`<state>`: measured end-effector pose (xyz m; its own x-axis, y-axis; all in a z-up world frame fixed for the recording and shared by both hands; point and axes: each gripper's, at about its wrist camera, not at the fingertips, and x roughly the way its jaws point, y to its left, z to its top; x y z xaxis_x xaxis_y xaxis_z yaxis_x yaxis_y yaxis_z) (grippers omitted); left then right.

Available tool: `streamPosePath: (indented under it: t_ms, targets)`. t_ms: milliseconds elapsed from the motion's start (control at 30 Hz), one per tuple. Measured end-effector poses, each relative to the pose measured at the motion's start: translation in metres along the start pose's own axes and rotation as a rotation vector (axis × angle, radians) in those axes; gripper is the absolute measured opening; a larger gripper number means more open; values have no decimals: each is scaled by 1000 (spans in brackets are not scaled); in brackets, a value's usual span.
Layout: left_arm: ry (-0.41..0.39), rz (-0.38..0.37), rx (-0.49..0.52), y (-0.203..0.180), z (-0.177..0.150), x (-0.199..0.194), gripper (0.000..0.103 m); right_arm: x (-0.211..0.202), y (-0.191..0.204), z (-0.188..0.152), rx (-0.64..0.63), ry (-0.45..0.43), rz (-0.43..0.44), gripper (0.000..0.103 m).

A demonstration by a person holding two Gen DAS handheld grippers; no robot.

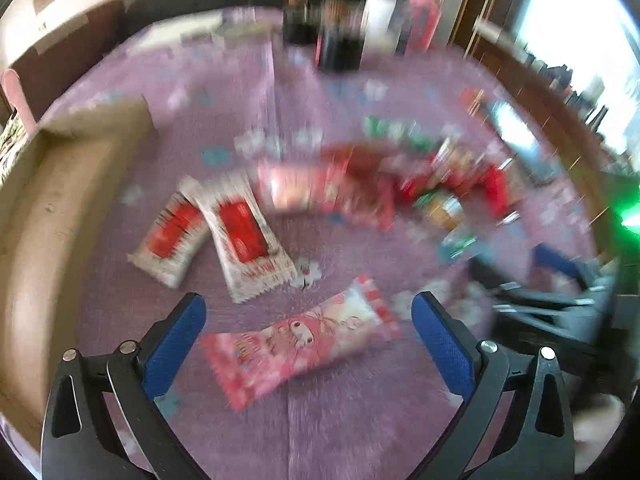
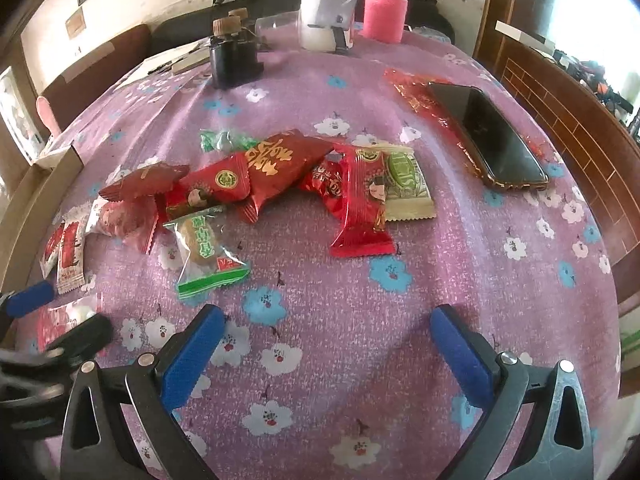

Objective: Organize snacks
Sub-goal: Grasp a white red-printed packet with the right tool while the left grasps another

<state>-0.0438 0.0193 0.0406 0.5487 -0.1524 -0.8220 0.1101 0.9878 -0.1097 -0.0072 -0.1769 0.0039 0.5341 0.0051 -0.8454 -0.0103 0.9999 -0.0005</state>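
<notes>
Only in left view: pink cartoon snack packet (image 1: 304, 350) lying between the spread blue fingers of the left gripper (image 1: 308, 320), not pinched; picture is motion-blurred.
Only in right view: sharp look at the snack pile, a dark phone (image 2: 488, 136) on a red wrapper (image 2: 412, 88) near the table's right edge.
Left claw: released, jaws wide.
Right claw: right gripper (image 2: 328, 334) released, jaws wide over bare floral tablecloth (image 2: 460, 240), holding nothing.
Surroundings: cardboard box (image 1: 48, 216) at the table's left edge; two white-and-red sachets (image 1: 208, 228) just beside it; dark bottles (image 2: 234, 56), a white tub (image 2: 320, 24) and a pink flask (image 2: 385, 8) along the far edge.
In the way: nothing between left fingers and packet; the right gripper's body shows at that view's right.
Packet axis: long axis runs diagonally, lower left to upper right, lying flat.
Pile: red gold-lettered packet (image 2: 280, 168) atop others mid-table; green-trimmed clear packet (image 2: 204, 248) at its near side.
</notes>
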Motion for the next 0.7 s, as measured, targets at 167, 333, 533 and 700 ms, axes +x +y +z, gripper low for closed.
streamPosePath:
  t_ms: [167, 333, 533, 700]
  targets:
    - [-322, -35, 33, 20, 4, -123, 103, -33, -5, -2, 22, -70, -64, 85]
    - [-575, -53, 88, 53, 16, -236, 103, -145, -7, 11, 84, -374, 8, 88]
    - [-588, 15, 85, 81, 23, -232, 103, -148, 32, 16, 68, -273, 324, 101]
    - [-440, -26, 19, 102, 12, -180, 103, -89, 93, -6, -31, -89, 358, 70]
